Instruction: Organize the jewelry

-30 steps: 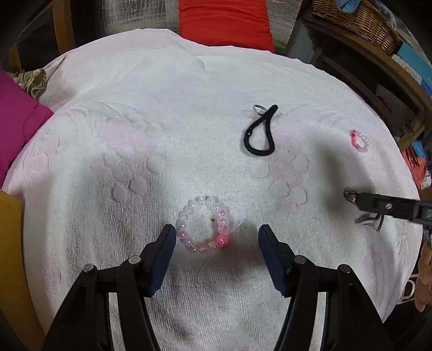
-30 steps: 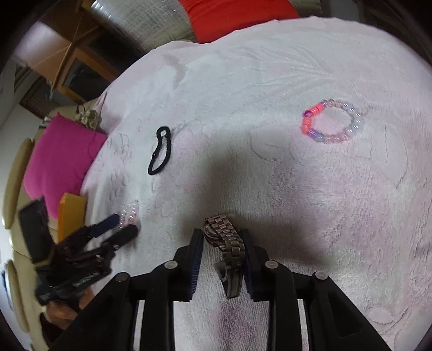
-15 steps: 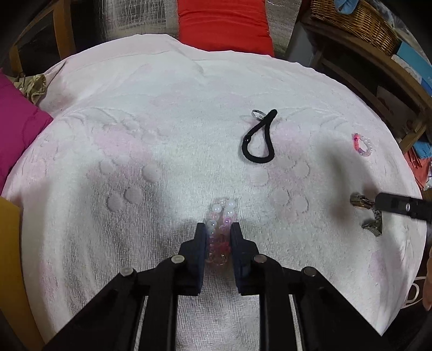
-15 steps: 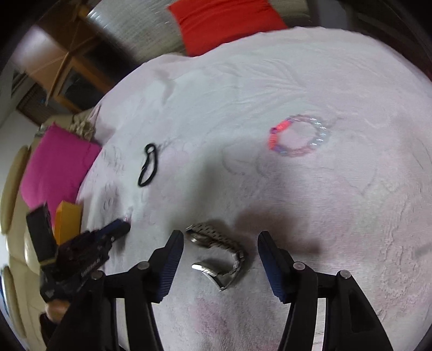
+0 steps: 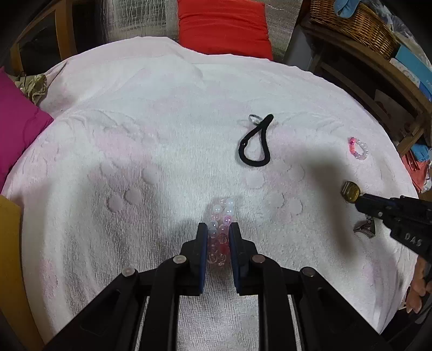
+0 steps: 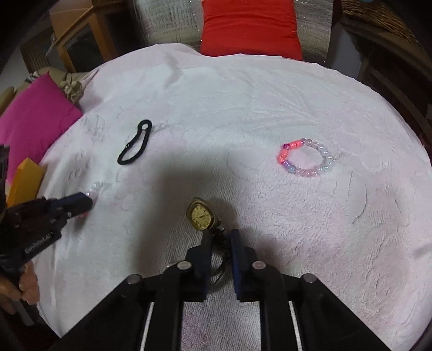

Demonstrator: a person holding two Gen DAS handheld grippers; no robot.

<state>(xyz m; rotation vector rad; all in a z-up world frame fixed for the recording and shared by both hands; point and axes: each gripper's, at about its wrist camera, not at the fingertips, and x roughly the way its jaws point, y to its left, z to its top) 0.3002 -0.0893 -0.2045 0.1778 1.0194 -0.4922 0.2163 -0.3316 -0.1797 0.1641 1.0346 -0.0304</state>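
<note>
My left gripper (image 5: 218, 229) is shut on a pink and clear bead bracelet (image 5: 222, 216), squeezed flat between the fingers on the white towel (image 5: 162, 121). My right gripper (image 6: 218, 237) is shut on the metal band of a gold-faced wristwatch (image 6: 201, 214), whose face sticks out ahead of the fingers. In the left wrist view the watch (image 5: 350, 192) shows at the right gripper's tip. A second bead bracelet with orange and purple beads (image 6: 303, 158) lies flat to the right. A black hair tie (image 5: 255, 144) lies at mid-towel.
The towel covers a round table. A red cushion (image 5: 224, 25) is behind it, a magenta cushion (image 5: 16, 118) at the left, a wicker basket (image 5: 351, 21) and wooden shelf at the right. A small metal ring (image 5: 253, 118) touches the hair tie.
My left gripper closed on the pink bead bracelet and holds it. My right gripper opened over the watch, then closed again on its band, and the watch face now points forward.
</note>
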